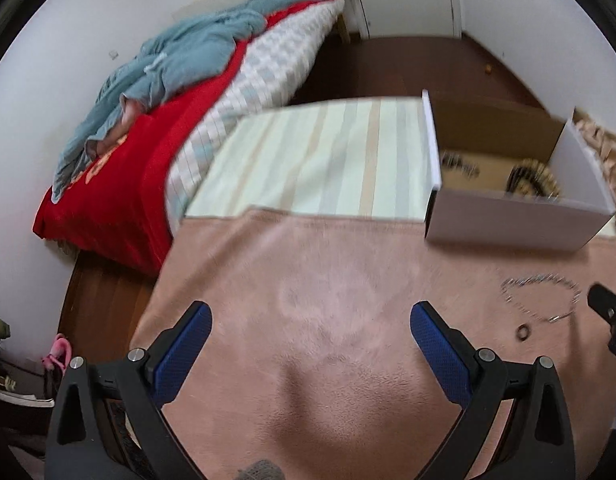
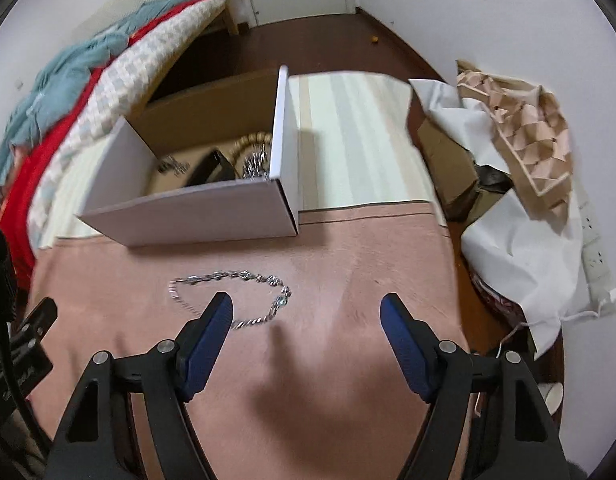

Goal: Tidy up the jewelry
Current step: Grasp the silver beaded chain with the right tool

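A silver chain necklace (image 2: 232, 296) lies in a loop on the pink cloth (image 2: 327, 264), just ahead of my right gripper's left finger. The same silver chain (image 1: 541, 292) lies far right in the left wrist view, with a small dark ring (image 1: 522, 333) beside it. My right gripper (image 2: 306, 306) is open above the cloth, nothing between its blue pads. My left gripper (image 1: 311, 316) is open wide over bare pink cloth. A white cardboard box (image 2: 196, 216) behind the chain holds beads, a chain and a dark item. The box (image 1: 515, 224) sits at the right in the left wrist view.
A striped mat (image 1: 315, 160) lies behind the pink cloth. A bed with red and blue-grey bedding (image 1: 148, 120) stands to the left. White cloth bags and a patterned tray (image 2: 523, 136) are piled at the right. Dark wooden floor (image 2: 308, 36) lies beyond.
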`<action>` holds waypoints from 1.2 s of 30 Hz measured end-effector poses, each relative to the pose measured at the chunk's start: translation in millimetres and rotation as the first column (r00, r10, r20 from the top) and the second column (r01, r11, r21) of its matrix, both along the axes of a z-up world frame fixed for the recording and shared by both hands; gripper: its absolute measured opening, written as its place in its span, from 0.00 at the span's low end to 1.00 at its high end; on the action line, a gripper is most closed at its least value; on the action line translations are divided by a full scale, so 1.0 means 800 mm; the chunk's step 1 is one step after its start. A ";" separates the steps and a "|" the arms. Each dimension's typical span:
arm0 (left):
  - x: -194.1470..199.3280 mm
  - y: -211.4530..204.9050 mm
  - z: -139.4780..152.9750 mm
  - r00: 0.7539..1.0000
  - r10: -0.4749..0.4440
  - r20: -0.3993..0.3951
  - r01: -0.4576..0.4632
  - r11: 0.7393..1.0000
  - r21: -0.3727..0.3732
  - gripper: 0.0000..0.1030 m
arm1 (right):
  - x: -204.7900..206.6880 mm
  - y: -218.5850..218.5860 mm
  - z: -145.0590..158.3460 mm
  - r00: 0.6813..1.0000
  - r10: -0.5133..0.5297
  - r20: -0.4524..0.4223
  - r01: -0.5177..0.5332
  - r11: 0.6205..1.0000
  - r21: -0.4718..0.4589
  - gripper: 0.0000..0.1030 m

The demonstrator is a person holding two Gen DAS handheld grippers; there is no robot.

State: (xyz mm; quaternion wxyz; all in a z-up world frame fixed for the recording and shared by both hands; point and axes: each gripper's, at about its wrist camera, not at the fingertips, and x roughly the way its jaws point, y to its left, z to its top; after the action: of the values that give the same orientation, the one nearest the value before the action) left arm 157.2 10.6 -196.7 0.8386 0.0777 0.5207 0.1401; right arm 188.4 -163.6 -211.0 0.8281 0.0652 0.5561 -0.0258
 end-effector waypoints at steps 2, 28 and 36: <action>0.003 0.000 -0.011 1.000 0.001 -0.018 -0.001 1.000 0.009 0.99 | 0.010 0.007 -0.018 1.000 0.024 0.001 -0.024 0.999 -0.027 0.76; 0.002 -0.137 -0.042 0.953 -0.282 -0.114 0.258 0.948 -0.185 0.97 | -0.069 -0.076 -0.023 0.989 -0.141 -0.042 0.143 0.989 0.045 0.03; 0.011 -0.151 -0.046 0.940 -0.319 -0.119 0.292 0.935 -0.200 0.53 | -0.069 -0.080 -0.025 0.988 -0.149 -0.035 0.151 0.987 0.059 0.03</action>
State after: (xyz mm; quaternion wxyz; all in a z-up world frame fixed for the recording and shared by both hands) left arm 165.8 -110.0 -233.6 0.8121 0.0921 0.5743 -0.0460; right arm 133.2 -227.6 -231.2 0.8128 0.1319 0.5629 -0.0722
